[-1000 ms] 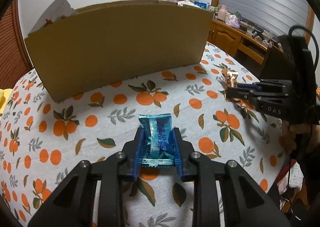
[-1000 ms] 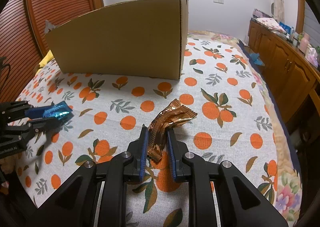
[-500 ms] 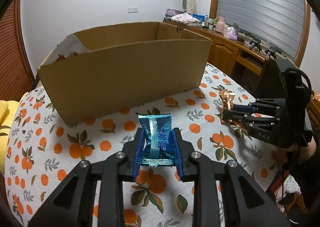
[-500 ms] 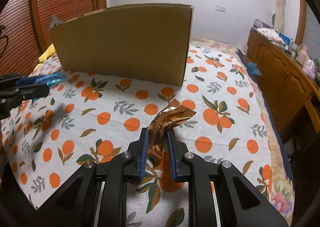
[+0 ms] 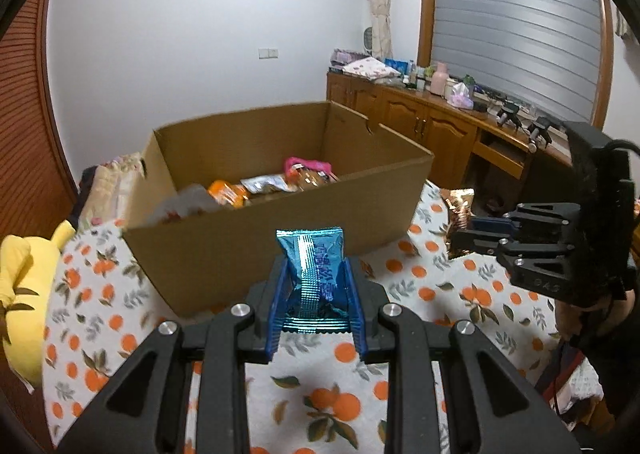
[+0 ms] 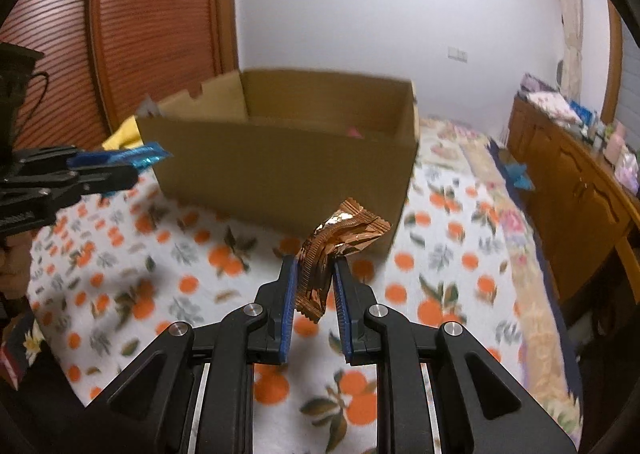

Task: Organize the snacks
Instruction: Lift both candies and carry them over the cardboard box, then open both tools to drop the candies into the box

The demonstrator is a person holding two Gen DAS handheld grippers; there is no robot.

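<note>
Bed point(image 5: 328, 366): covered in an orange-print cloth, carrying the box.
Cardboard box point(image 5: 280, 222): open-topped, standing on the bed ahead of both grippers; snack packets point(image 5: 280, 182) lie inside in orange, silver and pink.
Left hand-held gripper point(image 5: 316, 298): up off the cloth, clenched on a blue foil packet point(image 5: 314, 274) that stands upright between its blue pads, just short of the box's near wall.
Right hand-held gripper point(image 6: 314, 294): also aloft, clamped tight on a crumpled copper foil packet point(image 6: 340, 242), near the box's right corner.
Yellow plush toy point(image 5: 24, 294): at the bed's left edge.
</note>
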